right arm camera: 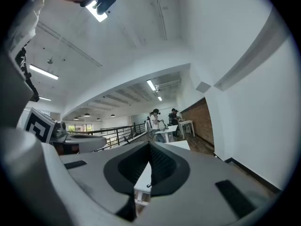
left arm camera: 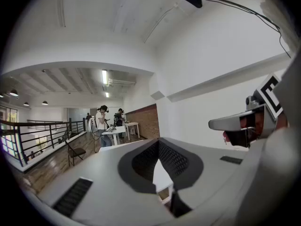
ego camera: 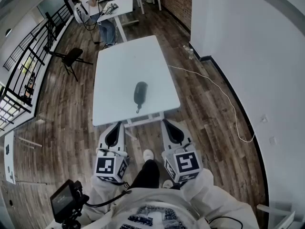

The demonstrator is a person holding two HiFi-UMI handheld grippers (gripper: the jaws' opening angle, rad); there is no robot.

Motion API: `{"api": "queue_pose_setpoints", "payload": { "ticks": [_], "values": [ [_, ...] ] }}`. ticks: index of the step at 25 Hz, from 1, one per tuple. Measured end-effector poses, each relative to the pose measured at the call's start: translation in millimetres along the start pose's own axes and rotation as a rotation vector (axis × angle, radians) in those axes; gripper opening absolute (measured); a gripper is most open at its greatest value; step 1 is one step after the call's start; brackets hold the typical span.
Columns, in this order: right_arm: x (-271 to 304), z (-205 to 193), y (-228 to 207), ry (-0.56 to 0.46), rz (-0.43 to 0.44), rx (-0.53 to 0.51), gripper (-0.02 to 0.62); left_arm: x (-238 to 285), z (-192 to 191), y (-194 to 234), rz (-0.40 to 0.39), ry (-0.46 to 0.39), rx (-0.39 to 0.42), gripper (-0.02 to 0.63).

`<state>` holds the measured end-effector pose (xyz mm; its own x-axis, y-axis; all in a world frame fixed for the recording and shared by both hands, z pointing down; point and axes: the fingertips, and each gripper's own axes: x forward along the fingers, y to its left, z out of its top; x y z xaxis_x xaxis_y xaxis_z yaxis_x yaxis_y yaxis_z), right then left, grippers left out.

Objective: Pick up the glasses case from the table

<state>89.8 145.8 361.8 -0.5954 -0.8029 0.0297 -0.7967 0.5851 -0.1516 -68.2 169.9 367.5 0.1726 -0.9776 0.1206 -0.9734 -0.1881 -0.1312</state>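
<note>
A dark oval glasses case (ego camera: pixel 140 93) with a short strap at its near end lies on the near half of the white table (ego camera: pixel 119 66). Nothing is touching the case. Both grippers are held short of the table's near edge, well back from the case. My left gripper (ego camera: pixel 117 124) is shut and empty, and so is my right gripper (ego camera: pixel 166 122). In the left gripper view the left gripper (left arm camera: pixel 159 143) has its jaw tips together, with a strip of the table (left arm camera: pixel 162 177) showing behind them. The right gripper view shows the right gripper (right arm camera: pixel 149 145) the same way.
A black folding chair (ego camera: pixel 71 57) stands left of the table. At the back, a person (ego camera: pixel 90 4) stands at a second white table (ego camera: pixel 116 6). A white cable (ego camera: pixel 224 99) runs across the wood floor on the right near the wall. A railing (ego camera: pixel 28 56) lines the left side.
</note>
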Motion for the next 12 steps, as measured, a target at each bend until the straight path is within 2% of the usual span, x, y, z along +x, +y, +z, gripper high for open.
{"api": "queue_pose_setpoints", "payload": {
  "ticks": [6, 12],
  "values": [
    [62.3, -5.5, -17.7, 0.022, -0.026, -0.014, -0.002, 64.1, -9.9, 34.2, -0.026, 0.006, -0.006, 0.028],
    [165.4, -9.2, -47.1, 0.056, -0.076, -0.021, -0.002, 160.7, -22.7, 85.2, -0.085, 0.028, -0.023, 0.028]
  ]
}}
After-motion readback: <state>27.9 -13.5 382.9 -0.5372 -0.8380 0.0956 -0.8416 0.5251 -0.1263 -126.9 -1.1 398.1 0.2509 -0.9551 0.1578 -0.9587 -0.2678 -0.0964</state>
